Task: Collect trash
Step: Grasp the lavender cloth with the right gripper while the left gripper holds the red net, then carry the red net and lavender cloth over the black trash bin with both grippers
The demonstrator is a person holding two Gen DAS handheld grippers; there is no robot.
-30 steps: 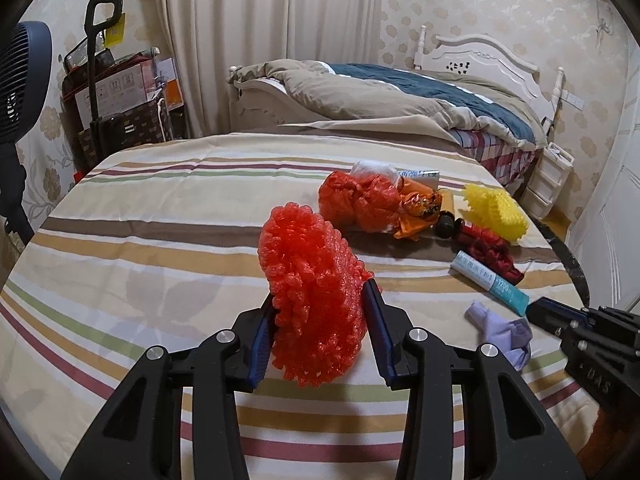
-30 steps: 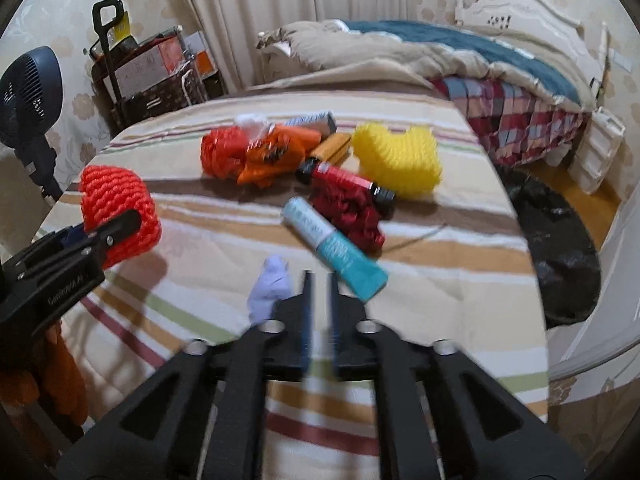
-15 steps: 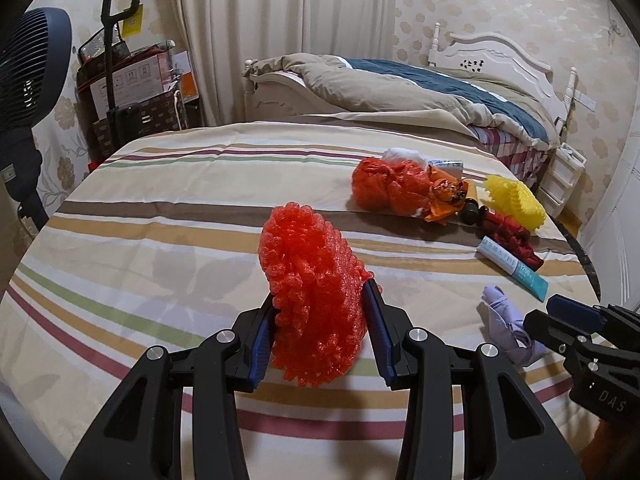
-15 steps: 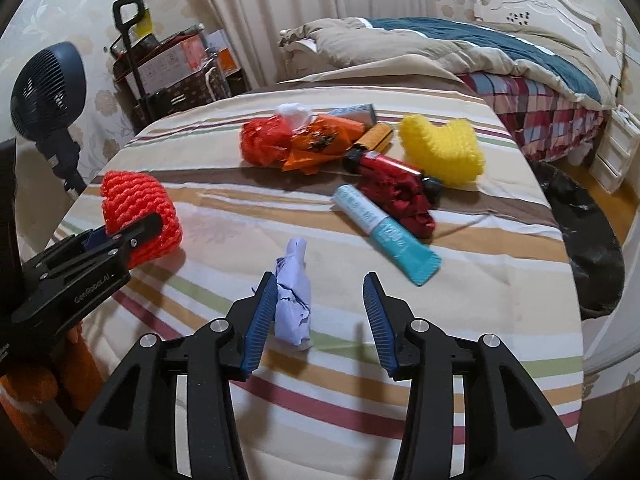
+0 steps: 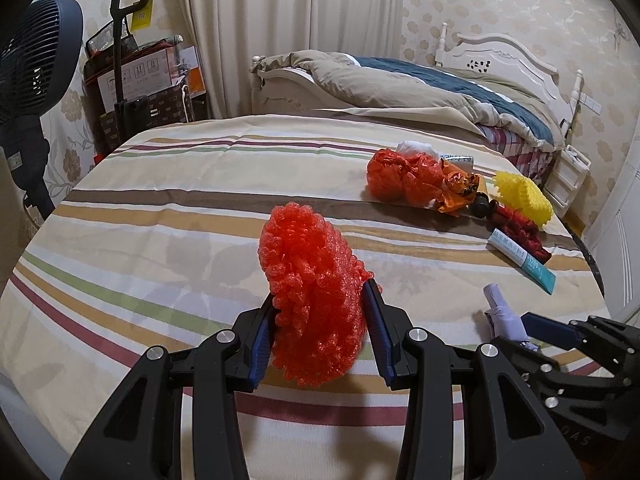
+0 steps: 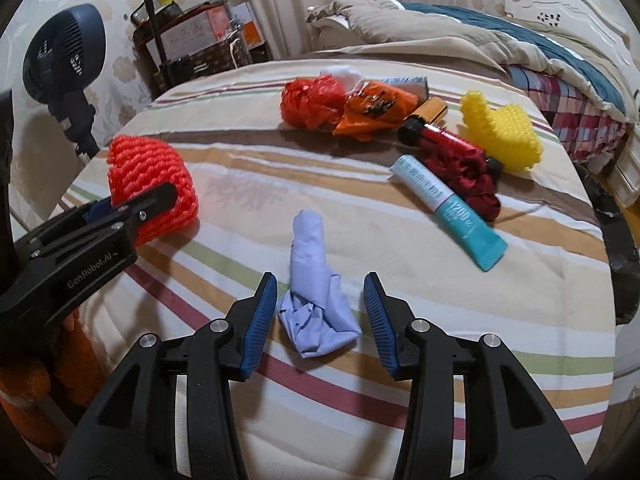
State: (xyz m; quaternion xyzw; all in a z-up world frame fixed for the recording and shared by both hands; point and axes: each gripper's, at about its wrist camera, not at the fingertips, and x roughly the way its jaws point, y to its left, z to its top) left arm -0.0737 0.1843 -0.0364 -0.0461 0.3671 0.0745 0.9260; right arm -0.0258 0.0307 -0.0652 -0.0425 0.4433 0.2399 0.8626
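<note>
My left gripper (image 5: 320,300) is shut on a red foam net (image 5: 308,264), held just above the striped bedspread (image 5: 160,208); the right wrist view shows that net (image 6: 152,176) at the left. A crumpled lilac wad (image 6: 316,304) lies on the bedspread between the fingers of my right gripper (image 6: 320,280). Its jaws are closing, and a gap shows on both sides of the wad. In the left wrist view the right gripper (image 5: 532,324) sits low at the right beside the wad (image 5: 502,312).
More trash lies further back: a red plastic bag (image 6: 312,100), an orange wrapper (image 6: 372,112), a red bottle (image 6: 440,140), a teal tube (image 6: 448,208), a yellow foam net (image 6: 500,136). A fan (image 6: 64,56) stands left; a black bag (image 6: 616,240) lies off the right edge.
My right gripper went from shut to open and moved forward, so the lilac wad now lies between its fingers. The left gripper kept its hold on the red net.
</note>
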